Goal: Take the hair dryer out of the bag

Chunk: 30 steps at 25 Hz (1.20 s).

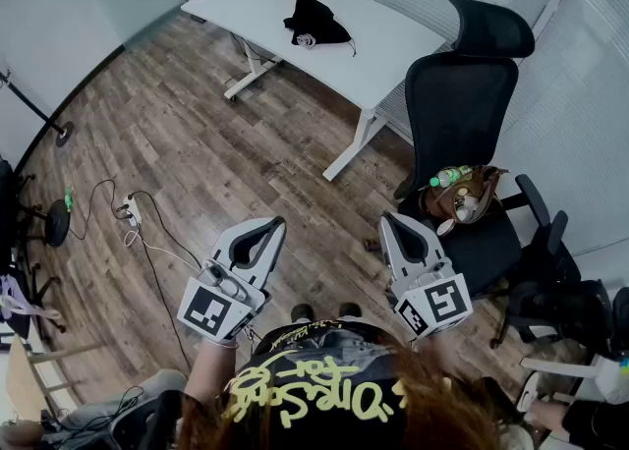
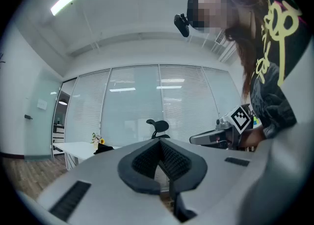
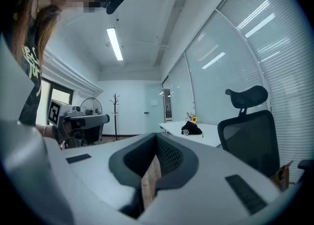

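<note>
The white worktop (image 1: 393, 45) stands well away, with a chair (image 1: 462, 94) beside it carrying a brown bag (image 1: 470, 195). A black bag (image 1: 316, 18) lies on the worktop, and the pale thing at its mouth may be the dryer (image 1: 307, 41). The left hand-held gripper (image 1: 273, 225) and right hand-held gripper (image 1: 390, 219) are both closed on nothing. They are held level, probably because nothing is within reach.

A person wears a black top (image 1: 314, 389) with yellow-green lettering, long brown hair (image 1: 447, 409) and a small black head camera (image 2: 182, 24). The pale grey left gripper (image 1: 273, 227) and right gripper (image 1: 390, 224) carry ridged black pads (image 2: 146, 161) and black-and-white marker cubes (image 1: 211, 309).
</note>
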Each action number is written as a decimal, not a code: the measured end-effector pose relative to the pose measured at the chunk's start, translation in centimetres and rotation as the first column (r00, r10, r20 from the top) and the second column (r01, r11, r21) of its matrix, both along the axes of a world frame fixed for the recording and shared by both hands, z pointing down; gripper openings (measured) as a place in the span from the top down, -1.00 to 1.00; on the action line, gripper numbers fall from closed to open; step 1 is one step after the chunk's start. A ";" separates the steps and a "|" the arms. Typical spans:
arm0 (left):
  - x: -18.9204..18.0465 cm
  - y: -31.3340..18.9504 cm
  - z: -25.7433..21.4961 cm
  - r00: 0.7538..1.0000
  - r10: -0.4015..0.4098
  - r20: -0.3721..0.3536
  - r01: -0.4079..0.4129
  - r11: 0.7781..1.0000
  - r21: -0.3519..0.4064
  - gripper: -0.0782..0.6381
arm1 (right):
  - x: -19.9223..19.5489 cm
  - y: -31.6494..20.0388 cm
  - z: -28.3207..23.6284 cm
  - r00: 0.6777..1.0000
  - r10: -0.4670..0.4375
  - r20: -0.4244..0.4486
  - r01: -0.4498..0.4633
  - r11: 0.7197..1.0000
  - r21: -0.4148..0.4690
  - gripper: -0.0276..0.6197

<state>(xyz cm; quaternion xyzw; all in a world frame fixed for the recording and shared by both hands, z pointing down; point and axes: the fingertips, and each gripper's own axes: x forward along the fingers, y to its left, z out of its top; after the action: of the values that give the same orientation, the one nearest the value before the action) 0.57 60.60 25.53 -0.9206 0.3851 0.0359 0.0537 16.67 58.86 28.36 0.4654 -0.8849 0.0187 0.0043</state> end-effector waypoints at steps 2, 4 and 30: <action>-0.2 0.1 -0.1 1.000 -0.007 -0.001 0.007 1.000 -0.006 0.80 | -0.3 0.2 0.0 1.000 -0.002 -0.002 0.002 1.000 -0.004 0.91; -0.4 0.2 -0.3 1.000 -0.012 -0.004 0.012 1.000 -0.003 0.80 | -0.6 0.4 0.2 1.000 -0.004 -0.003 0.004 1.000 -0.009 0.91; -4.6 -1.4 0.8 0.997 -0.068 -0.031 0.066 0.996 -0.064 0.03 | -1.8 -0.4 -0.8 0.987 0.109 0.118 -0.113 0.993 0.035 0.19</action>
<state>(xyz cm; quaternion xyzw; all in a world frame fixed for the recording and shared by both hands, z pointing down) -4.06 59.17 26.37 -0.9078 0.4173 0.0374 0.0195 14.87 58.47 27.57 0.5121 -0.8566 0.0276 -0.0575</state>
